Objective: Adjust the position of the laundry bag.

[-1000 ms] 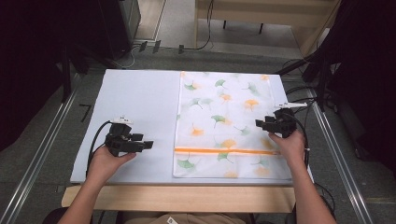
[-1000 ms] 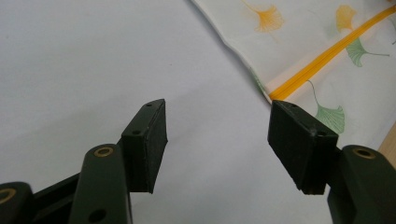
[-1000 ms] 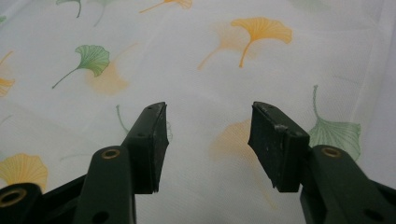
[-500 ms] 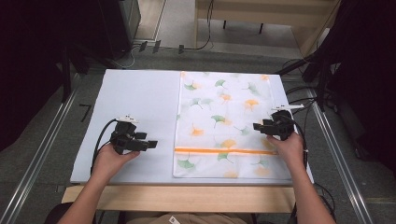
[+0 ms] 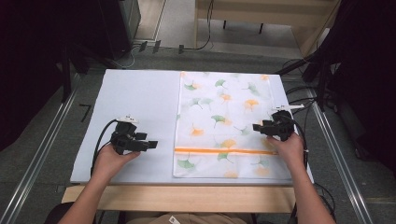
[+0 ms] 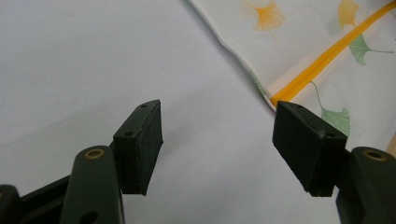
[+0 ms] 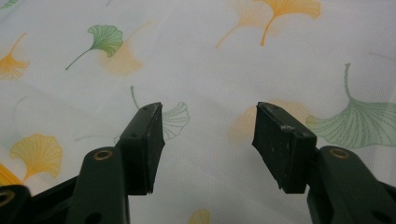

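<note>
- Left hand-held gripper (image 5: 148, 144): we hold it over the bare white mat (image 5: 140, 93) on the desk (image 5: 187, 196), jaws spread wide, nothing between them. Its tips point toward the left edge of the cloth bag (image 5: 224, 116), near but not touching it.
- In the left gripper view the bag's left edge (image 6: 243, 60) and the end of the orange zip (image 6: 327, 56) sit just beyond the right-hand jaw. Risk, as we judge it: closing here could pinch only the top layer or the mat underneath, and the thin fabric would slide or bunch rather than lift.
- Open room on the left: the mat is bare from its left border to the bag, so we have free travel there. Past the mat's left border a metal rail (image 5: 42, 140) runs along the desk; the trailing cable could snag on it if we swing wide.
- Cloth bag: lies flat on the right half of the mat, white with green and orange ginkgo leaves, zip running across near our side.
- Right hand-held gripper (image 5: 257, 127): over the bag's right portion, jaws wide apart and empty, printed fabric showing between them in the right gripper view (image 7: 205, 135).
- Risk on the right: the bag's right edge lies close to the mat's border, with loose cables (image 5: 303, 93) just beyond. Little margin; a pull outward could drag the fabric off the mat or foul the cables.
</note>
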The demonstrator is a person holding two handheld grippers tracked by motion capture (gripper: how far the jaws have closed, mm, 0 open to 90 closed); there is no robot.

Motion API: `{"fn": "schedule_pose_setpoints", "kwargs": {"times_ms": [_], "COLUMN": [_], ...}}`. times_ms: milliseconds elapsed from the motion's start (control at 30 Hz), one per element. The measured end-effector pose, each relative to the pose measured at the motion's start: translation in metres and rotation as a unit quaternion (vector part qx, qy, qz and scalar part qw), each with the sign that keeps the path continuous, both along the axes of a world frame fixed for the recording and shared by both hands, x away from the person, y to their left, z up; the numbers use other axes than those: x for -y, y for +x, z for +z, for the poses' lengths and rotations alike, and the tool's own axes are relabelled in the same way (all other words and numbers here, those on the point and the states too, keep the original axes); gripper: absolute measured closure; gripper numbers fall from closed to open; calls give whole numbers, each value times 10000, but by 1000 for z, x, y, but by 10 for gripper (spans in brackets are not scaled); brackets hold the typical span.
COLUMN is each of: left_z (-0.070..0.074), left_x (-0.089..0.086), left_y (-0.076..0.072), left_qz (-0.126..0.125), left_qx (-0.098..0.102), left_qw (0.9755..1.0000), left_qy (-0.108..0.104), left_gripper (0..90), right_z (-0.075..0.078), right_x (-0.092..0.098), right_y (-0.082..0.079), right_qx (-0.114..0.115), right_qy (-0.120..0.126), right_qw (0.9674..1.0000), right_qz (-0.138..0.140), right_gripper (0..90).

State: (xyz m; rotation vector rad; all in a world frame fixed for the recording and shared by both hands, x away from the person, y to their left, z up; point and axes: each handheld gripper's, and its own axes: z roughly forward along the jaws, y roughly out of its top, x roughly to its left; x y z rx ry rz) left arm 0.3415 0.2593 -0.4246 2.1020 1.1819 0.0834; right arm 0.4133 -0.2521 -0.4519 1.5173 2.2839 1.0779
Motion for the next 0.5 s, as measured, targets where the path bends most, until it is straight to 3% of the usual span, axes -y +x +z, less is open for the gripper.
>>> {"fn": "schedule_pose_setpoints", "kwargs": {"times_ms": [133,267,500], "left_z": [0,0,0], "left_x": [2,4,3], "left_y": [-1,-1,-2], "left_qz": [-19,-53,-55], "left_qx": [8,-22,-17], "left_qw": [10000,10000,10000], "left_qy": [20,61,33], "left_gripper": [338,355,353], "right_z": [0,1,1], "right_x": [0,1,1], "right_y": [0,0,0], "right_qx": [-10,-69,-38], "right_qy": [2,196,156], "right_qw": [10000,9998,9999], "right_qz": [11,6,16], "right_gripper": [442,443,443]}}
